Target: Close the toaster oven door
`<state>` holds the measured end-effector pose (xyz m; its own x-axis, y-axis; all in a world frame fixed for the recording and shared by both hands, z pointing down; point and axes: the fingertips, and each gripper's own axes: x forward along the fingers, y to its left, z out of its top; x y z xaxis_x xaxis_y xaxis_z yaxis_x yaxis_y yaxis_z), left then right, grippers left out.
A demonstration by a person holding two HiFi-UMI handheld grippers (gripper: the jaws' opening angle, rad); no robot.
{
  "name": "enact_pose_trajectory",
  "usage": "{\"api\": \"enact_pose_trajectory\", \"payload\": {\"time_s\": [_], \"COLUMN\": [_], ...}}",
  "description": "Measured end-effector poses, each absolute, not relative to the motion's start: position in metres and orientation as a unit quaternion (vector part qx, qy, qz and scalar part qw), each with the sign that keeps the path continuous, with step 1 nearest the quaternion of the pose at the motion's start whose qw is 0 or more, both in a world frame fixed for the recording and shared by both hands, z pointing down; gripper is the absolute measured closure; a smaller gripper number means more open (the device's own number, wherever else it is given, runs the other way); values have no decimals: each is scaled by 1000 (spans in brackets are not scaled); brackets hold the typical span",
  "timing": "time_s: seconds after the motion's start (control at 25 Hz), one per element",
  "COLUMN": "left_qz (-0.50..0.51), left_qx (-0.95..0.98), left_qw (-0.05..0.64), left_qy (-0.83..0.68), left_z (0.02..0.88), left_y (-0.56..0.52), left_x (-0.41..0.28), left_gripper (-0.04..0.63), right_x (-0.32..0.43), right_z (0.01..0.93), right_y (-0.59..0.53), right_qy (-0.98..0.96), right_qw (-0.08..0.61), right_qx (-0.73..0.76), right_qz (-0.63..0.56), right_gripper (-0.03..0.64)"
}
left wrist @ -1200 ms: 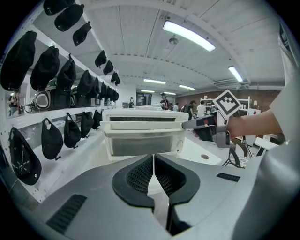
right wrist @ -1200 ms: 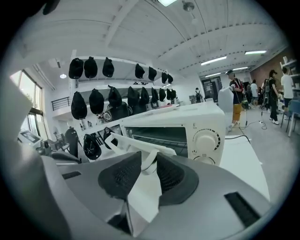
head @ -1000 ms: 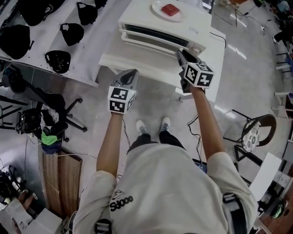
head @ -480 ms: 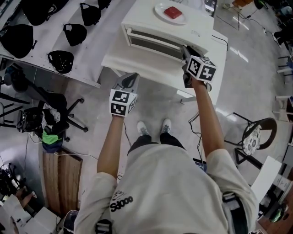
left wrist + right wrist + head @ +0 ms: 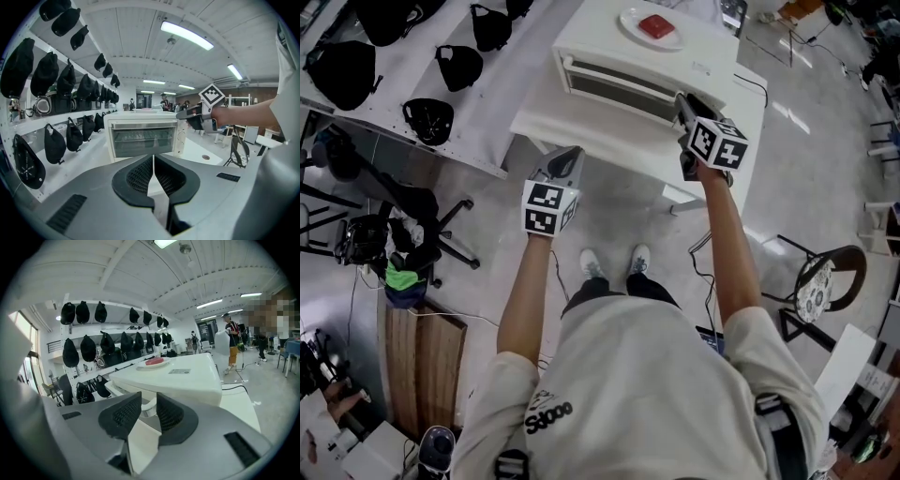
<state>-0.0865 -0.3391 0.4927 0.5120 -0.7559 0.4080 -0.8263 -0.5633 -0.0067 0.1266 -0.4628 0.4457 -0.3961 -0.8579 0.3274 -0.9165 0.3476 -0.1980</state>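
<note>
The white toaster oven (image 5: 649, 58) stands on a white table (image 5: 581, 127); its glass door (image 5: 143, 140) stands upright against the front. My right gripper (image 5: 686, 111) is at the door's top right corner. In the right gripper view the jaws (image 5: 149, 401) stand partly apart with the end of the white door handle (image 5: 148, 406) between them. My left gripper (image 5: 565, 161) hovers off the table's front edge, shut and empty, its pads (image 5: 153, 159) pointing at the oven. A white plate with a red piece (image 5: 653, 23) rests on the oven's top.
A white shelf with several black caps (image 5: 422, 117) runs along the left. A black office chair (image 5: 408, 216) stands below it, and a round-seated chair (image 5: 816, 272) at the right. A black cable (image 5: 750, 75) trails off the table's right side.
The oven door has swung up from partly open to upright against the oven. My right gripper rose and moved forward with it. The left gripper has barely moved.
</note>
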Motion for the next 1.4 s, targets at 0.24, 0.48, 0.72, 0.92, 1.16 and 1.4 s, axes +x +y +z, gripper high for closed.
{"api": "enact_pose_trajectory", "payload": {"time_s": [0.24, 0.48, 0.72, 0.92, 1.16, 1.4], "left_qz": [164, 138, 114, 93, 92, 82], "left_qx": [858, 858, 863, 868, 874, 876], "left_qw": [70, 8, -58, -103, -155, -170], "left_qy": [-482, -494, -489, -476, -451, -444], "left_z": [456, 394, 332, 288, 251, 239], "left_y": [-348, -360, -357, -344, -326, -317], "left_x": [-102, -102, -92, -79, -60, -50], "left_gripper": [569, 568, 569, 569, 569, 568], "right_x": [139, 150, 149, 147, 140, 133], "right_z": [422, 384, 329, 294, 266, 254], "right_y": [-432, -403, -379, -362, -341, -331], "right_qy": [-821, -829, -844, -858, -865, -867], "right_qw": [114, 146, 128, 99, 91, 97], "right_qx": [542, 536, 520, 503, 490, 481], "right_qz": [139, 66, 3, -16, -54, -80], "right_gripper": [586, 607, 607, 608, 609, 609]}}
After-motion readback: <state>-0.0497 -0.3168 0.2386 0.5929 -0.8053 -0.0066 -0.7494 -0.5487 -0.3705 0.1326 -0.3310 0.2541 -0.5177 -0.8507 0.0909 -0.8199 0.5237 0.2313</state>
